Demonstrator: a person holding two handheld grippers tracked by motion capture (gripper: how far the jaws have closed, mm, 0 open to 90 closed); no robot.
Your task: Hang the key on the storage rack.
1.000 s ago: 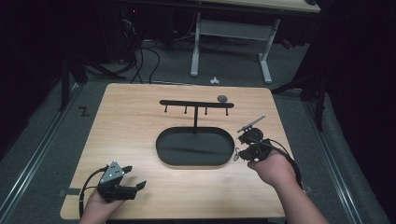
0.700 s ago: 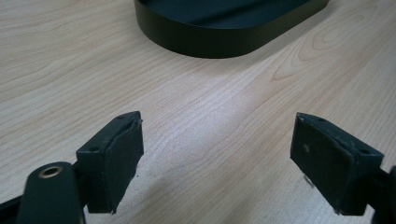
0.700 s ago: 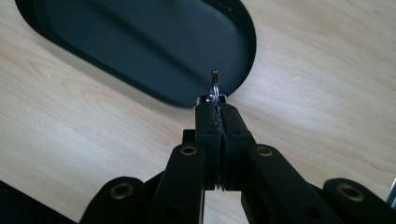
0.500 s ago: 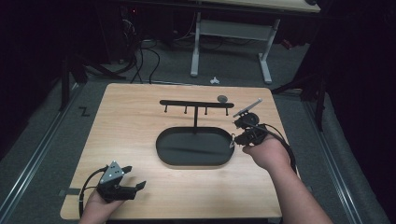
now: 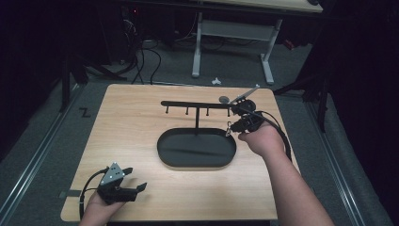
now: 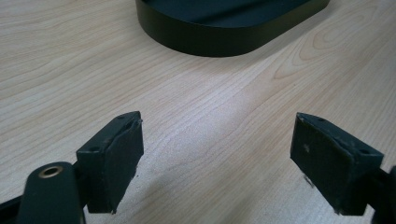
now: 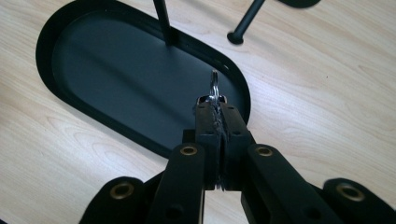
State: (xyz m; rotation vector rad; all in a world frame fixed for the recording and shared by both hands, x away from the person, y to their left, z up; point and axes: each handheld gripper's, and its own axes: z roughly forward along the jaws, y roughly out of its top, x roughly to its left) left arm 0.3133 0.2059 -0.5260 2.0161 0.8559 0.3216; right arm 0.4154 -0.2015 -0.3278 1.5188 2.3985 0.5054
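My right hand-held gripper [image 7: 215, 105] clenched a small metal ring [image 7: 214, 86] above the black tray's [image 5: 162, 146] 3 o'clock end; my left hand-held gripper [image 6: 217, 161] rested released on the bench [image 5: 131, 117].

I record the tabletop [image 5: 136, 141] as pale wood with a fine wavy grain and a few oval figure marks. The oval tray [image 5: 196, 149] is matt black throughout, as are the upright post and hooked bar of the stand [image 5: 197, 104]. The right gripper [image 7: 214, 100] is black with brass-coloured rivets; I see a bright silver metal ring [image 7: 214, 86] between its fingers. The left gripper [image 6: 217, 149] has black fingers [image 6: 114, 156] and carries a grey plate in the high view. The floor [image 5: 42, 155] is dark grey.
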